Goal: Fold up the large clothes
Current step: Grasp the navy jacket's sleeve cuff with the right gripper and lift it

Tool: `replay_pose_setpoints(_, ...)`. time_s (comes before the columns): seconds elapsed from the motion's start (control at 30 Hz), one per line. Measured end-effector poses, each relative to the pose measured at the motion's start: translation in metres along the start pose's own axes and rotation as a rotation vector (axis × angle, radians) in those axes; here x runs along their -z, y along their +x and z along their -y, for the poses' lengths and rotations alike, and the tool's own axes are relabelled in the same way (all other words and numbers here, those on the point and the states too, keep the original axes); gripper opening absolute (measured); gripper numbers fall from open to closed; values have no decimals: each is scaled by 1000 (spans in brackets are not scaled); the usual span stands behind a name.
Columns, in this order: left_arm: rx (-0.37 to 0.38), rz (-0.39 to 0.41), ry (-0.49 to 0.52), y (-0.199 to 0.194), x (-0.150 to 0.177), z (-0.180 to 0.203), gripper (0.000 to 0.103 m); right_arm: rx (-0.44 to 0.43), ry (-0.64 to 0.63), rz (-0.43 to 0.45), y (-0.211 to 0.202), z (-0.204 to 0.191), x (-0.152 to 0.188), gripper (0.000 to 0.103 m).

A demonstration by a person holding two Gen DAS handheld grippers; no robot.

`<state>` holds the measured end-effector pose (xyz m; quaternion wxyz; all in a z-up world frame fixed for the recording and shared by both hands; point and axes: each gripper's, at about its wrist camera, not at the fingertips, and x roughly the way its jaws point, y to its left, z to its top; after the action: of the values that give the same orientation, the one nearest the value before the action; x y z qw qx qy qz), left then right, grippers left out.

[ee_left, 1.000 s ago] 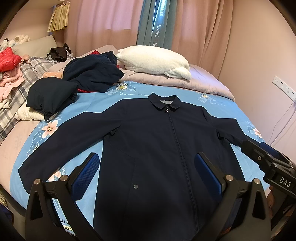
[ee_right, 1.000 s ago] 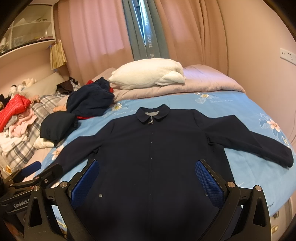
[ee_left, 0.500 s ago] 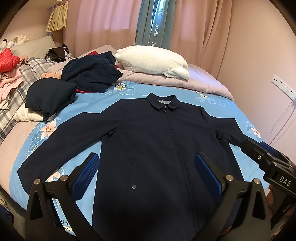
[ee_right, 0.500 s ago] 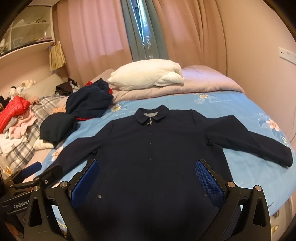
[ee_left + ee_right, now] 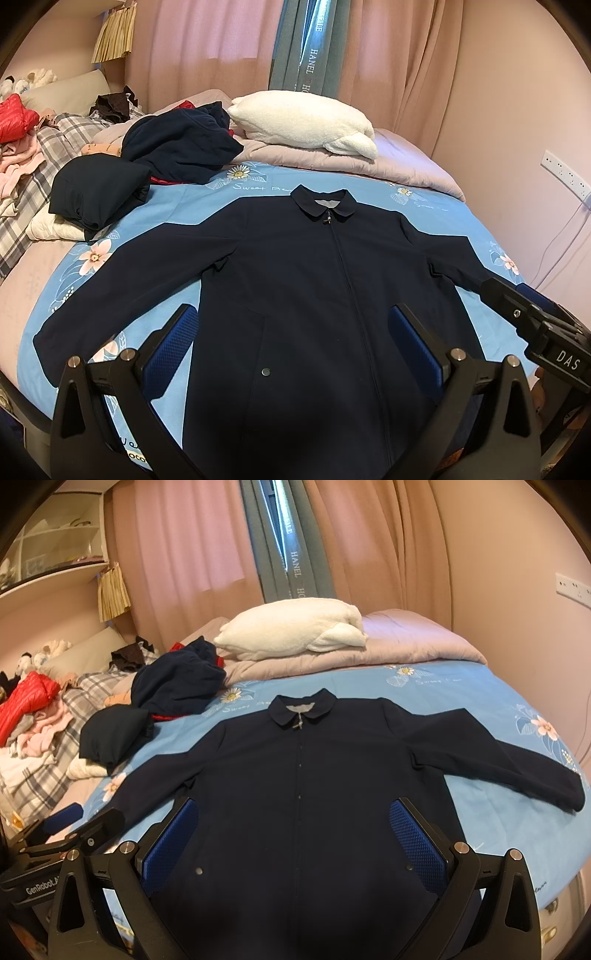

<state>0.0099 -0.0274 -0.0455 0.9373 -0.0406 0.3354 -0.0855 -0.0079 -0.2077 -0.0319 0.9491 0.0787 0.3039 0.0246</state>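
Barely anything has shifted over the last second: both the left tool (image 5: 295, 347) and right tool (image 5: 295, 834) still hover spread and empty at six o'clock over the navy jacket (image 5: 314, 288), laid flat, zipped, on the bed (image 5: 454, 214), folding not yet begun.

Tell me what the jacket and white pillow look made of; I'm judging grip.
Jacket: smooth matte navy woven cloth, probably a synthetic blend; it lies flat with few creases. Pillow: fluffy white fleece or plush, with a nubbly surface.

Both views low, bedward — jacket (image 5: 314, 280) shared
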Motion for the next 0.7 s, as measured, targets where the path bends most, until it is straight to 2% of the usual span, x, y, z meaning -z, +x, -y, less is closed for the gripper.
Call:
replay_pose_setpoints(0.17, 6, -25, -9, 8, 3, 0, 102, -2, 43, 7, -1, 7, -2, 103)
replay_pose_setpoints(0.3, 7, -90, -38, 27, 9, -9, 102, 21, 157, 46, -6, 40, -9, 103)
replay_pose_setpoints(0.37, -5, -126, -50, 38, 15, -16, 102, 45, 239, 67, -9, 68, -12, 103)
replay_pose_setpoints(0.47, -18, -196, -85, 62, 28, -28, 101, 103, 421, 97, -12, 131, -13, 103)
replay_pose_setpoints(0.63, -44, -267, -139, 95, 49, -43, 96, 307, 589, 83, -7, 225, -5, 94)
replay_pose_setpoints(0.7, -53, -297, -151, 108, 57, -46, 92, 358, 671, 75, -3, 268, 6, 84)
